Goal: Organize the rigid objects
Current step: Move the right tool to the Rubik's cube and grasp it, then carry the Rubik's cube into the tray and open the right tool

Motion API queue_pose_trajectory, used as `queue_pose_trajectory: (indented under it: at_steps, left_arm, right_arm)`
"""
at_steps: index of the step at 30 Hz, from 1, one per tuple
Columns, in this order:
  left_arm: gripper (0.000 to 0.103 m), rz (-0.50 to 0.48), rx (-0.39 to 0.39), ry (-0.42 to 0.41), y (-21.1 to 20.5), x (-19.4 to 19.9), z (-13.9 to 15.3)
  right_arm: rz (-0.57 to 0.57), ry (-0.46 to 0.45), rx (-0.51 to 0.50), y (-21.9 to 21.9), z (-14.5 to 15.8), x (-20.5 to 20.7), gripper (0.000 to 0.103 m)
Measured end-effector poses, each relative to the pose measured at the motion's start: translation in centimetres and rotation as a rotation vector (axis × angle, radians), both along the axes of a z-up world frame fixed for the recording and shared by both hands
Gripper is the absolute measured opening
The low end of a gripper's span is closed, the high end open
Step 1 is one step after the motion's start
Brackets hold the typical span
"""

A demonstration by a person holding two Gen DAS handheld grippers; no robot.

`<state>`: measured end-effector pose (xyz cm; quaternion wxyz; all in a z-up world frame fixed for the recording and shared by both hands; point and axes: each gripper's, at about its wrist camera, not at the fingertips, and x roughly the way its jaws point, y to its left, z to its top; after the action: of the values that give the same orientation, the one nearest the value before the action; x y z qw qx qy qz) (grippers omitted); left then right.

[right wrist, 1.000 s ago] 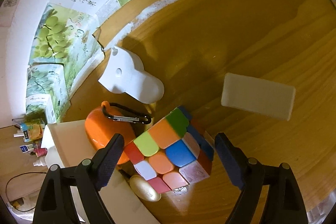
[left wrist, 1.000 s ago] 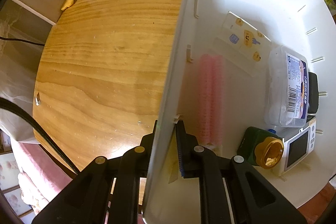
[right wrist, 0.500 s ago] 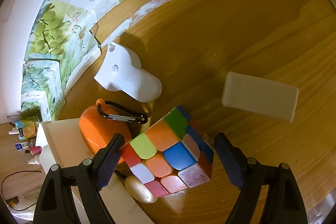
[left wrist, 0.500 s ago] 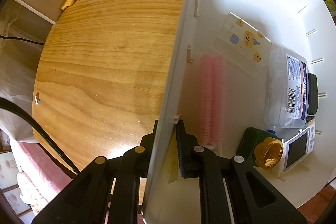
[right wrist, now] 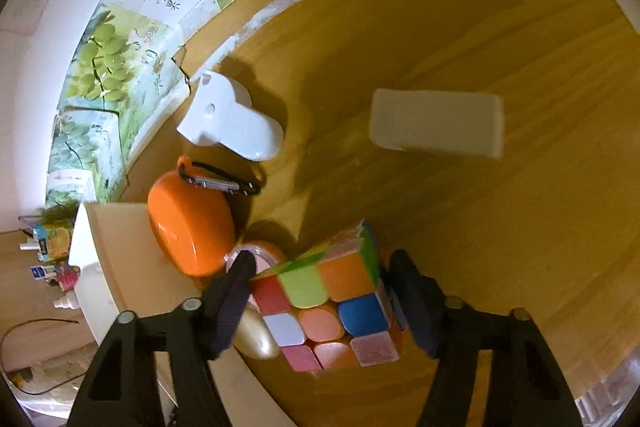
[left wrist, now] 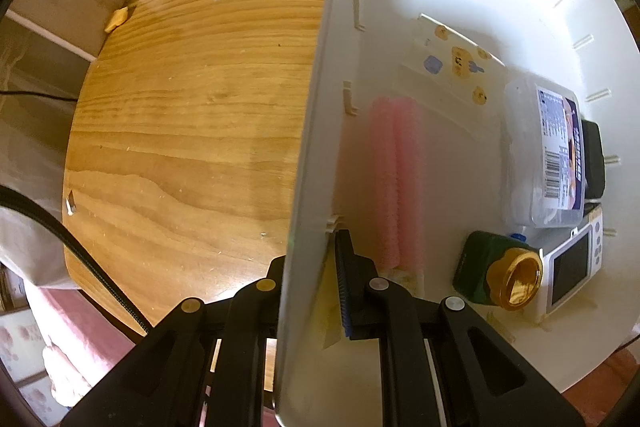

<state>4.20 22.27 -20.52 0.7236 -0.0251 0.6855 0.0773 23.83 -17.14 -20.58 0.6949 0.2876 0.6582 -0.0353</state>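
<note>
Now my right gripper is closing on the puzzle cube, and the trick is to keep the pads square on two opposite faces, not on the corners, so it won't twist out as I lift. The cube sits between the jaws, tilted, on the wooden tabletop near its front edge; the left pad looks right against it, the right pad just beside it, so I can't call it a firm hold yet. Close by on the cube's left are the orange case with its carabiner, a gold oval thing and a pink round thing, so I judge I should lift straight up and avoid dragging them along. Meanwhile my left gripper is clamped tight on the side wall of the white bin, steadying it; inside are a green bottle with a gold cap, a clear plastic box and more. The cube belongs there, I reckon.
</note>
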Motion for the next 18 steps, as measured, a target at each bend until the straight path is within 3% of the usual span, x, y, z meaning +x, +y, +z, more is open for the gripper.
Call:
queue_pose_trajectory:
  at_steps: [18]
  left_arm:
    - [0.014,-0.209,-0.048,0.034,-1.7,1.0,-0.3]
  right_arm:
    - [-0.152,-0.1,0.048,0.9,2.4,-11.1,0.058]
